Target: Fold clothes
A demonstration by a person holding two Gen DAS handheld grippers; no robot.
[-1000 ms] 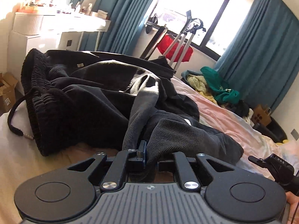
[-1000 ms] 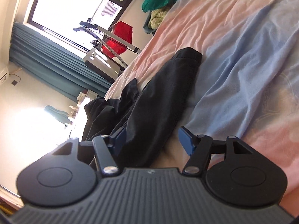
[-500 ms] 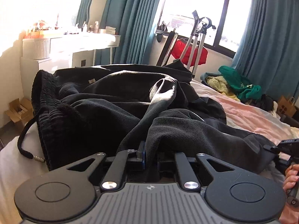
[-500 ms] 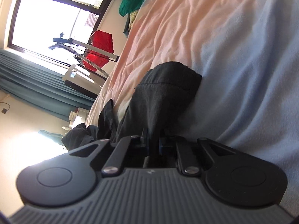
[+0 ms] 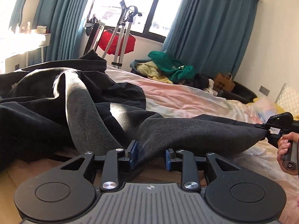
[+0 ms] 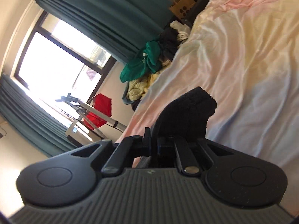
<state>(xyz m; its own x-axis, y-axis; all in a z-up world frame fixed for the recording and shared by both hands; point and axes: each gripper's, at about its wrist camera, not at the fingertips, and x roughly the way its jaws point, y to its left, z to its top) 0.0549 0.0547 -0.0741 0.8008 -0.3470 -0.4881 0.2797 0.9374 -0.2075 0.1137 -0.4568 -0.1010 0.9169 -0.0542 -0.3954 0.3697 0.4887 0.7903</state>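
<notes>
A black pair of sweatpants (image 5: 46, 97) lies crumpled on the bed at the left. One grey-black leg (image 5: 196, 130) stretches taut to the right. My left gripper (image 5: 151, 155) sits at the near end of that leg; its jaws are opening, the cloth runs between the blue pads and a gap shows beside it. My right gripper (image 6: 154, 145) is shut on the leg's cuff (image 6: 190, 108). In the left wrist view the right gripper (image 5: 265, 130) pinches that end above the sheet, with a person's hand (image 5: 286, 147) on its handle.
The pastel pink and blue bed sheet (image 5: 177, 97) spreads to the right. A heap of green and yellow clothes (image 5: 172, 67), a paper bag (image 5: 223, 83) and a rack with a red item (image 5: 117, 41) stand beyond the bed. A white desk (image 5: 22, 41) is far left.
The right gripper closed on the cuff and drew it away, pulling the leg straight. The left gripper's jaws, earlier shut on the cloth, have parted, and its view swung right.
</notes>
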